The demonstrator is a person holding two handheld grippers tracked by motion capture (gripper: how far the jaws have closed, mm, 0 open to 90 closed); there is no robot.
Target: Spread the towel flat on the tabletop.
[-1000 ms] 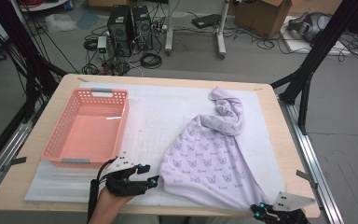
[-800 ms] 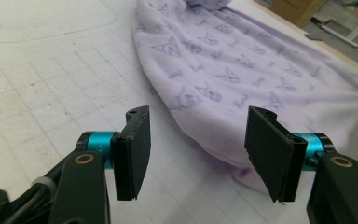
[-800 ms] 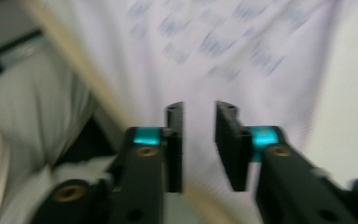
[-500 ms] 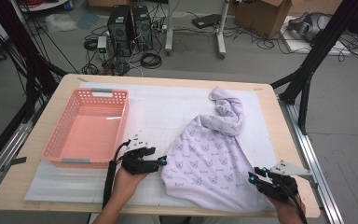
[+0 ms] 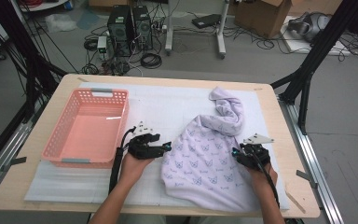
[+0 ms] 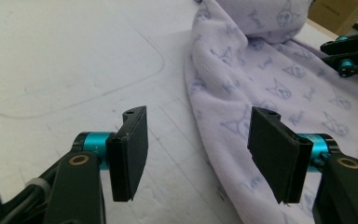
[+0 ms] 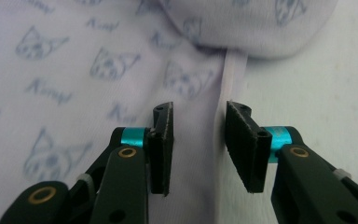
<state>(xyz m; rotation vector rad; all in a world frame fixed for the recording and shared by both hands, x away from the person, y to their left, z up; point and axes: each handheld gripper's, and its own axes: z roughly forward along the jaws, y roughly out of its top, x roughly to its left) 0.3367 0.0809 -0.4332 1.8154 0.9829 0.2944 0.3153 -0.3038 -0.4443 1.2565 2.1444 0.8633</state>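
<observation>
Your left gripper (image 5: 164,148) stands wide open at the lilac cloth's (image 5: 205,163) left edge; your right gripper (image 5: 236,153), jaws just opened, straddles its right hem, gripping nothing.

One lilac printed cloth (image 5: 204,163), one pink basket (image 5: 87,128) — two grippers.

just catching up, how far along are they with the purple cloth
Early. Nothing looks done: the cloth lies crumpled on the table, the pink basket beside it. In hand: left gripper and right gripper sit open at its side edges. Gripping and handling remain.
</observation>
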